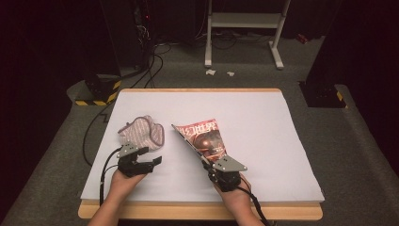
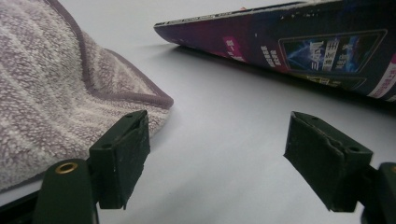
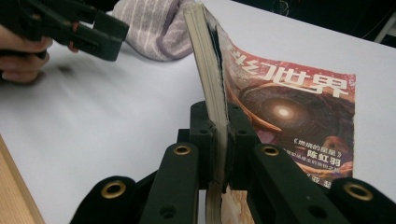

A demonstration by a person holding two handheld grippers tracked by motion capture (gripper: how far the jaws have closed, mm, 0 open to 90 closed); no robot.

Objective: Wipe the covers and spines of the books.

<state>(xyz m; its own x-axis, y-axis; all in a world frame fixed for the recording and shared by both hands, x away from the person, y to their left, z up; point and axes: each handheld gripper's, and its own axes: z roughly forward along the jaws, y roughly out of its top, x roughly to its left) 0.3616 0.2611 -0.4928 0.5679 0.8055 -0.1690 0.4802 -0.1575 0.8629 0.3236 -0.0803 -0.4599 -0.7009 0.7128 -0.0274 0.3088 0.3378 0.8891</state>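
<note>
A striped grey-purple towel (image 1: 141, 131) lies bunched on the white sheet (image 1: 263, 117) at the left. A magazine (image 1: 204, 136) with a red cover stands tilted up on its right edge, its left edge raised. My right gripper (image 1: 207, 165) is shut on that raised edge; in the right gripper view both jaws clamp the page stack of the magazine (image 3: 289, 107). My left gripper (image 1: 153, 162) sits just in front of the towel, open, with nothing between its jaws. In the left gripper view the towel (image 2: 42, 93) lies beside the left jaw and the magazine's dark back cover (image 2: 299, 46) is ahead.
The wooden table edge (image 1: 197, 211) runs along the front. Behind the table stand a white metal frame (image 1: 242, 21), floor cables (image 1: 150, 61) and a black-and-yellow base (image 1: 99, 92). Bare white sheet extends to the right and back.
</note>
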